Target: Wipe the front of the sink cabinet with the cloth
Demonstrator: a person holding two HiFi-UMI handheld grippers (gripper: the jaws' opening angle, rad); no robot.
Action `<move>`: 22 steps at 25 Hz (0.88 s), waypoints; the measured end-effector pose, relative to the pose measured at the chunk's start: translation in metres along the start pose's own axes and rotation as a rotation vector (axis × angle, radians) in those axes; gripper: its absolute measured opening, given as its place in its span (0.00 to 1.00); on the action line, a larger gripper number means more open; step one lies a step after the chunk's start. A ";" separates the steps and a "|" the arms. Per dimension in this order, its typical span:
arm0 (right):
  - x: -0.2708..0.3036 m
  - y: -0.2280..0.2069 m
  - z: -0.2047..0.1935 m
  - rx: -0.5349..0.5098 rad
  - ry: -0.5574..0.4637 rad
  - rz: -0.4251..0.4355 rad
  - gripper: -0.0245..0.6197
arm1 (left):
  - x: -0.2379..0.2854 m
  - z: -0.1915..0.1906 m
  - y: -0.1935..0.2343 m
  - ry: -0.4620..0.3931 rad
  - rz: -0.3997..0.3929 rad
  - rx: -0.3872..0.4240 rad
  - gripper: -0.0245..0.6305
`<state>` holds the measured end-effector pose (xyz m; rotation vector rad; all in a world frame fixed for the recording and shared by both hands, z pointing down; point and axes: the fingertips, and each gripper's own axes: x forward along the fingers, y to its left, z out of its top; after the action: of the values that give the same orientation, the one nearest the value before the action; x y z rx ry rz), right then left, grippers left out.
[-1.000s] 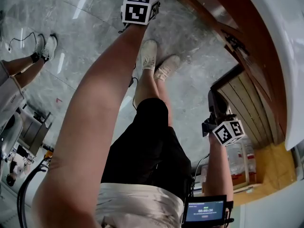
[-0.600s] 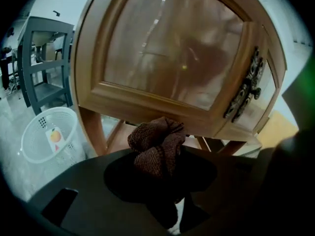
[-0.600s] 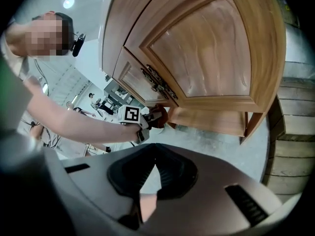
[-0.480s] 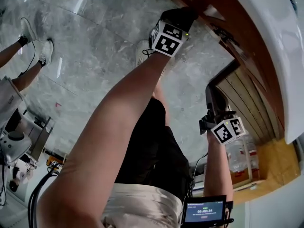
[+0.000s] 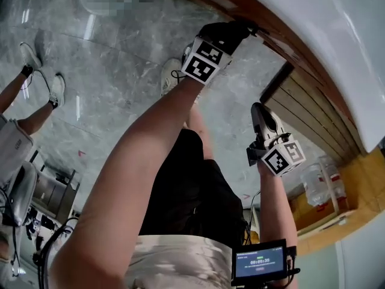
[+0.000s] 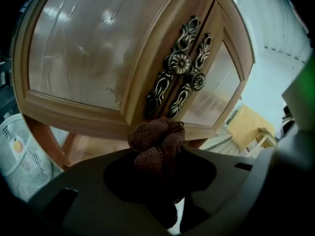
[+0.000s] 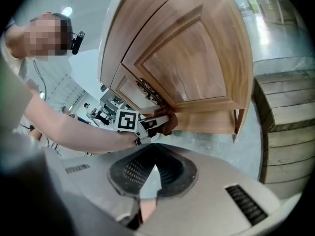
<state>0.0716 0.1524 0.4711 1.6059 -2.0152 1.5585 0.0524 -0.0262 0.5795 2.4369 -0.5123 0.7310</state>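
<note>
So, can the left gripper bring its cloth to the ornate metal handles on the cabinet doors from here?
Probably yes. The left gripper holds the cloth close under the handles, near the lower edge of the cabinet doors, and nothing shows between cloth and handles; a short move upward should do.

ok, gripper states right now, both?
Left gripper: shut on the cloth.
Right gripper: shut, holding nothing.
</note>
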 end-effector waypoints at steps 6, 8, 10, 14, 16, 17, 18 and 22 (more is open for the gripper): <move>-0.013 0.010 0.002 0.029 -0.070 -0.029 0.06 | -0.050 -0.008 -0.019 0.059 -0.053 0.102 0.28; -0.016 0.023 -0.002 0.037 -0.070 -0.037 0.06 | -0.081 -0.004 -0.025 0.069 -0.077 0.142 0.28; -0.008 0.034 0.005 0.026 -0.075 -0.019 0.06 | -0.106 0.013 -0.021 0.061 -0.085 0.183 0.28; -0.022 0.059 0.023 0.004 -0.125 0.016 0.06 | -0.154 0.045 -0.042 0.059 -0.131 0.240 0.28; -0.042 0.075 0.036 0.001 -0.162 0.016 0.06 | -0.179 0.056 -0.059 0.067 -0.158 0.251 0.28; -0.051 0.084 0.045 -0.010 -0.182 0.020 0.06 | -0.193 0.064 -0.066 0.069 -0.163 0.251 0.28; -0.063 0.095 0.057 -0.026 -0.200 0.023 0.06 | -0.208 0.074 -0.074 0.071 -0.162 0.249 0.28; -0.103 0.138 0.106 -0.092 -0.276 0.031 0.06 | -0.270 0.116 -0.097 0.074 -0.139 0.256 0.28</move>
<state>0.0574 0.1246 0.2713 1.8490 -2.2190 1.2913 -0.0657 0.0345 0.2998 2.6366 -0.2283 0.8682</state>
